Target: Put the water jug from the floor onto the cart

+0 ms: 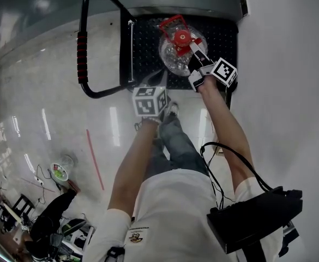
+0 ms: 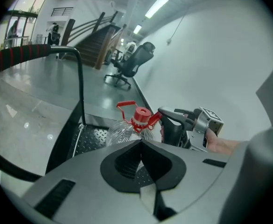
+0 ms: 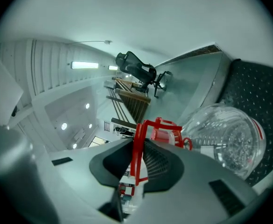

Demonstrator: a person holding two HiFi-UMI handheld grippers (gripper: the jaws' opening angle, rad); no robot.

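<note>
Water jug [image 1: 170,59] stands upright mid-desk [image 1: 224,34] on the cart [image 1: 83,53]. Right hand-held gripper [image 3: 137,146] is clenched on the jug's red handle [image 3: 162,122]. Left hand-held gripper [image 2: 142,149] is clenched with nothing in it, just off the desk's near edge.

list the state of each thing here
jug: upright, capped, over the cart deck
handle: clamped between right gripper's jaws
right gripper: shut on handle
left gripper: shut, empty
cart: push bar raised
</note>
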